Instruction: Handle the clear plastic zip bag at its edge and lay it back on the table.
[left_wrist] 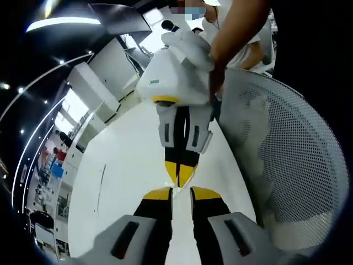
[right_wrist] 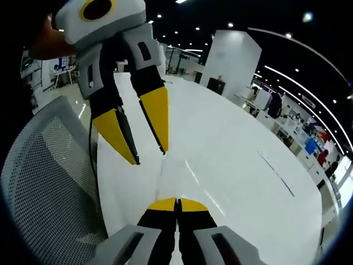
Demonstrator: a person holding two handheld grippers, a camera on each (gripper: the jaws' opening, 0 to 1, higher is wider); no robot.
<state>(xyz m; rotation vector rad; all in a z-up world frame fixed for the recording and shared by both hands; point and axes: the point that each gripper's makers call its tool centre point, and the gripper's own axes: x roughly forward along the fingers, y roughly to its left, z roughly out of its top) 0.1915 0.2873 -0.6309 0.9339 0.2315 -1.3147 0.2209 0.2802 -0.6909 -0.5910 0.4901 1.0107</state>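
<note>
The clear plastic zip bag (right_wrist: 183, 178) is a faint see-through sheet above the white table (right_wrist: 248, 165). One edge of it runs into the touching yellow tips of my right gripper (right_wrist: 177, 203), which is shut on it. My left gripper (right_wrist: 150, 156) reaches down from the upper left with its yellow fingers apart just above the bag's far edge. In the left gripper view my left gripper (left_wrist: 181, 192) stands open at the bottom. My right gripper (left_wrist: 179, 174) points at it tip to tip, its jaws pressed together. The bag itself barely shows there.
A grey mesh chair back (left_wrist: 292, 154) stands close beside the table's edge (right_wrist: 49, 176). A person's hand (left_wrist: 220, 66) holds the right gripper. The white table (left_wrist: 121, 176) stretches away, with shelves and pillars in the hall beyond.
</note>
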